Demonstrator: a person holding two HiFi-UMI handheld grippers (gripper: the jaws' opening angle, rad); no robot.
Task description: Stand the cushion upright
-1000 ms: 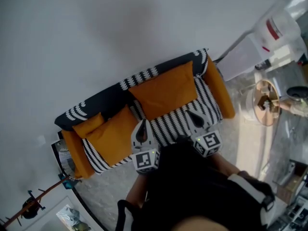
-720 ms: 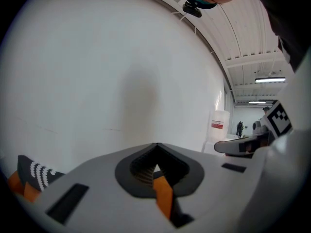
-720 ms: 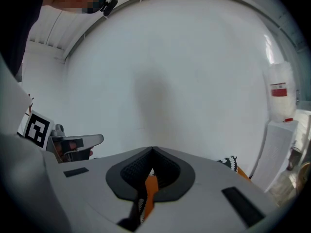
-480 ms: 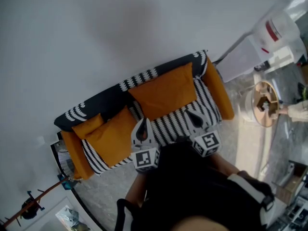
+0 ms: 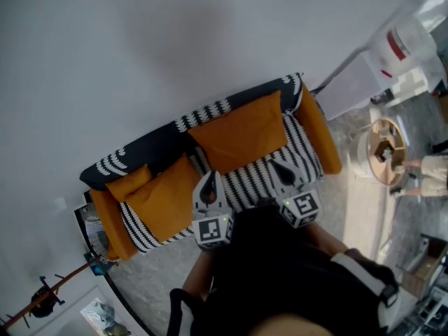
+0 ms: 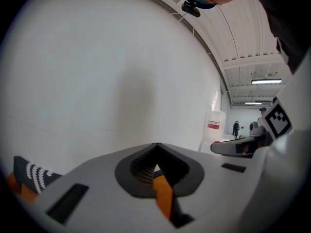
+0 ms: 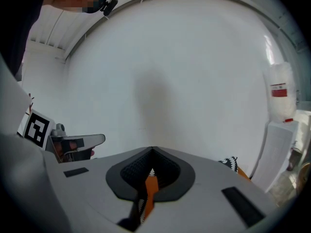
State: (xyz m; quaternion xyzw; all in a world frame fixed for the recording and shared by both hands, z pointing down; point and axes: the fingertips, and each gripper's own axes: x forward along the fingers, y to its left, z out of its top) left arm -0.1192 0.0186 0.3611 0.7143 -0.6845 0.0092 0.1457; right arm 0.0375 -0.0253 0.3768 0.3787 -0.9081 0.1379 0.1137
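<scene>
Large cushion (image 5: 241, 133), orange, is on the right half of the sofa (image 5: 143, 148). Its top edge is against the backrest and its bottom edge is on the striped seat. The long axis runs along the backrest, lower left to upper right in the head view, with the broad face turned out toward the person. It looks propped up, but from this steep overhead angle I can't tell how far it leans.

Left cushion (image 5: 162, 196), also orange, is on the left half of the seat, broad face toward the camera, and seems to lie flatter. A smaller orange pad (image 5: 128, 181) touches its upper left corner. Which cushion the task means isn't settled.

Left gripper (image 5: 209, 178) and right gripper (image 5: 278, 166) are both over the front of the seat, near the cushions' lower edges but clear of them, pointing at the backrest. Both pairs of jaws are closed together with nothing gripped. The orange in each slit is fabric beyond.

Step, as a judgement: this fits a pause ahead of reaching for a flat-lying cushion. It equally fits hands drawn back from one already stood against the backrest. The next move isn't settled from here.
</scene>
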